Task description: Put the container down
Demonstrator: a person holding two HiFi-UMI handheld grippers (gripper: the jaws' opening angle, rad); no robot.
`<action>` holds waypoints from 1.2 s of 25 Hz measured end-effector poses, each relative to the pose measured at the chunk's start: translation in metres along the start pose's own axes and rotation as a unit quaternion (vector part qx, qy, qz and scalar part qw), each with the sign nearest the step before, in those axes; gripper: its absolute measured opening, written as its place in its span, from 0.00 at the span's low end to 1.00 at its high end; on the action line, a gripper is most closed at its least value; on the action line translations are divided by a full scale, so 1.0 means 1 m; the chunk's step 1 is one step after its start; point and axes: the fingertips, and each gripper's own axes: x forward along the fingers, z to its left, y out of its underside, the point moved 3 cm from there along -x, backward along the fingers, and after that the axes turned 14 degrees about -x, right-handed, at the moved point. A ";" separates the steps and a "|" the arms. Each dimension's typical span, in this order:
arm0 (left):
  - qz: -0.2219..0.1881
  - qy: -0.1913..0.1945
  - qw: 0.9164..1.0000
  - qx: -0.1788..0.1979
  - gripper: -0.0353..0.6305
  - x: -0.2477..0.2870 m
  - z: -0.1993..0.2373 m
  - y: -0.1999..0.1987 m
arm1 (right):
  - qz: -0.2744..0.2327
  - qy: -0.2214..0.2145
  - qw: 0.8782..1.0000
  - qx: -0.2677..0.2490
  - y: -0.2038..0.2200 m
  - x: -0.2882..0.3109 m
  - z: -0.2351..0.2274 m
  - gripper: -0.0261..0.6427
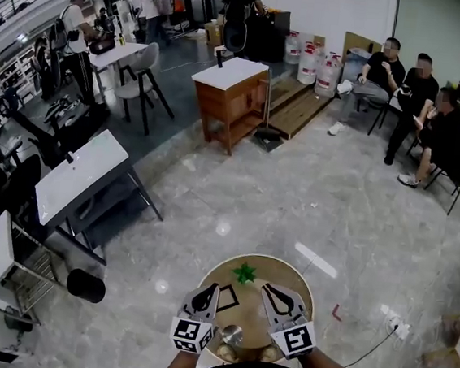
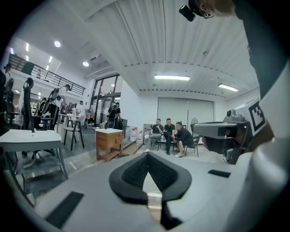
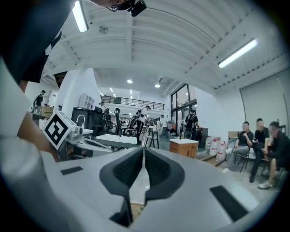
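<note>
Left gripper point(image 1: 210, 287), right gripper point(image 1: 267, 288) over round table point(image 1: 287, 273), jaws closed, empty; metal container point(image 1: 232, 334) between; green sprig point(image 1: 244, 273) ahead.

the round table point(image 1: 290, 277) is tan, marked with a black square outline, and bears a green star-shaped piece point(image 1: 244, 273). the left claw point(image 1: 212, 288) and right claw point(image 1: 269, 290) are pale grey with black pads. their cubes point(image 1: 192, 334) show black-and-white square markers. the floor point(image 1: 335, 198) is grey marble, veined white.

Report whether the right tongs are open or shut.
Shut. In the right gripper view the right tongs have their jaws together, with only a thin slit between them and nothing held there.
</note>
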 end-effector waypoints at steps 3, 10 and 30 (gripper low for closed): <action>-0.023 0.001 1.000 0.006 0.05 -0.006 -0.006 -0.021 | -0.016 0.024 1.000 -0.010 -0.018 -0.011 -0.016 0.04; -0.045 0.007 0.999 0.011 0.05 -0.016 -0.017 -0.037 | -0.032 0.052 0.998 -0.025 -0.031 -0.024 -0.033 0.04; -0.044 -0.016 0.998 0.032 0.05 -0.038 -0.005 -0.051 | -0.032 0.059 0.998 -0.012 -0.053 -0.016 -0.034 0.04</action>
